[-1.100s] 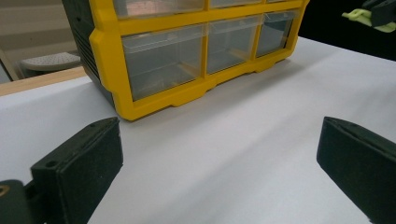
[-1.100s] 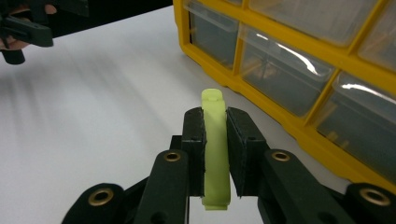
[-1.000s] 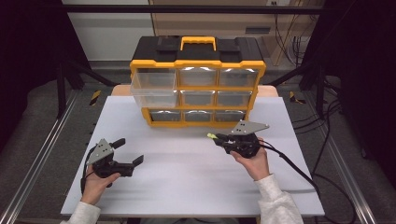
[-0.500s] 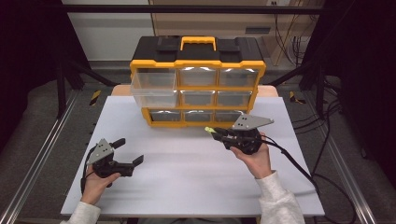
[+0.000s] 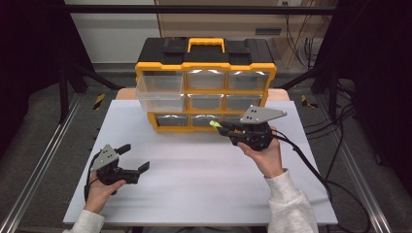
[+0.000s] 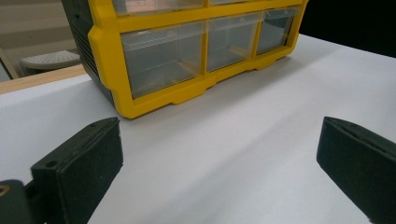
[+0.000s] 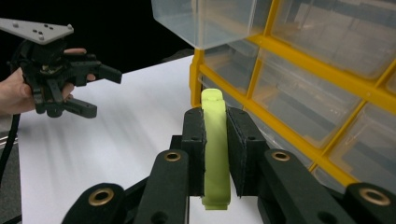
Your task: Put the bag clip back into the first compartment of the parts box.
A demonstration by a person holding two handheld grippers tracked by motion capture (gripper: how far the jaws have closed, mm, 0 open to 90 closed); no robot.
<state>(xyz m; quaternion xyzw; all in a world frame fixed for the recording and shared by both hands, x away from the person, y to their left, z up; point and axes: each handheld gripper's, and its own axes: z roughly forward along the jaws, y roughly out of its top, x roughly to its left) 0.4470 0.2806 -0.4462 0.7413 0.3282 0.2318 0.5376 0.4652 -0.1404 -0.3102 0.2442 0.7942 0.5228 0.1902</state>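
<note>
The right claw (image 7: 215, 140) is clamped on a slim lime-green strip (image 7: 215, 149), held up just before the yellow drawer cabinet (image 5: 204, 82) and its pulled-out top-left drawer (image 5: 160, 94). The strip looks light and rubbery, best gripped mid-length. The left claw (image 5: 133, 158) gapes empty over the worktop (image 5: 194, 184).

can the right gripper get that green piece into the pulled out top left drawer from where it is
Probably yes. The right gripper is shut on the green piece in front of the organizer, and the open drawer sticks out up and to its left with nothing between. It must lift above the drawer rim first.
</note>
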